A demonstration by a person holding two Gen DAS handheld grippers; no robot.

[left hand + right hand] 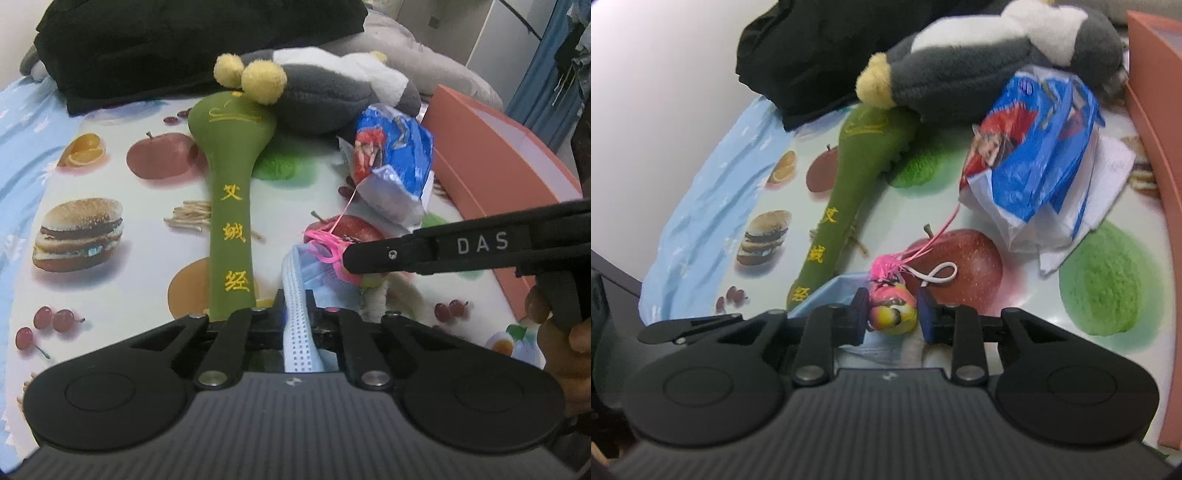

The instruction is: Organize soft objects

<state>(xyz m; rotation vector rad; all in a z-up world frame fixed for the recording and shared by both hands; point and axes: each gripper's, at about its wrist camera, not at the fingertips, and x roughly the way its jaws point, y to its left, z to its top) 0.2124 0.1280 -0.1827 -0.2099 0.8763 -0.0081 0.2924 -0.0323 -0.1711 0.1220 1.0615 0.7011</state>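
My left claw [295, 314] pinches a limp blue face mask [301, 295] at the worktop's [1015, 321] near edge. My right claw [893, 308] flanks a small squashy pink-and-yellow toy [892, 312], lightly gripped; best squeezed mid-body.

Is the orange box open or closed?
Open. The orange box has no lid on top, and its pale inside wall shows above the orange side in the left wrist view. Whether anything is inside, I cannot tell.
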